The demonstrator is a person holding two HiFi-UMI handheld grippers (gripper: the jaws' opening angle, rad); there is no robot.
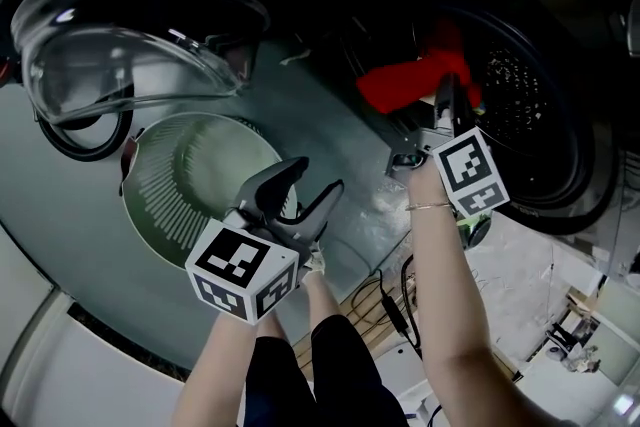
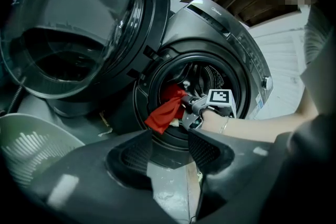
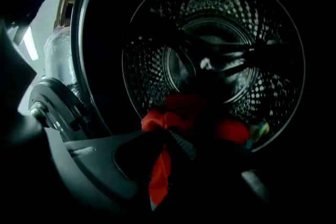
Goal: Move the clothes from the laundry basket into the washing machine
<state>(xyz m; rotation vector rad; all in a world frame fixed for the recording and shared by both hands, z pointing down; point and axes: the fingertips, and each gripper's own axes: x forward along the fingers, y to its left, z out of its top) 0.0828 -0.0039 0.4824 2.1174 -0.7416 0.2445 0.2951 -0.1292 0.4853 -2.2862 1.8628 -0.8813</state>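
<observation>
- Hovering closest to you, your left gripper [image 1: 312,183] has its jaws spread apart with nothing between them; only bare floor shows in the gap in the left gripper view [image 2: 170,148].
- Just beyond it, the pale green laundry basket [image 1: 165,215] sits on the floor, below the swung-open glass door [image 1: 130,35] of the washing machine [image 2: 239,47].
- Your right arm reaches forward past the basket, and your right gripper [image 1: 443,93] is at the mouth of the machine.
- Its jaws are clamped on a red cloth [image 3: 160,176]; in the right gripper view [image 3: 169,136] the fabric bunches above the jaws and a strip of it hangs down below them.
- From the left gripper view, the red cloth [image 2: 165,113] drapes over the lower rim of the round opening, partly inside and partly out.
- Farthest off, the perforated metal drum [image 3: 220,34] lies dark behind the cloth.
</observation>
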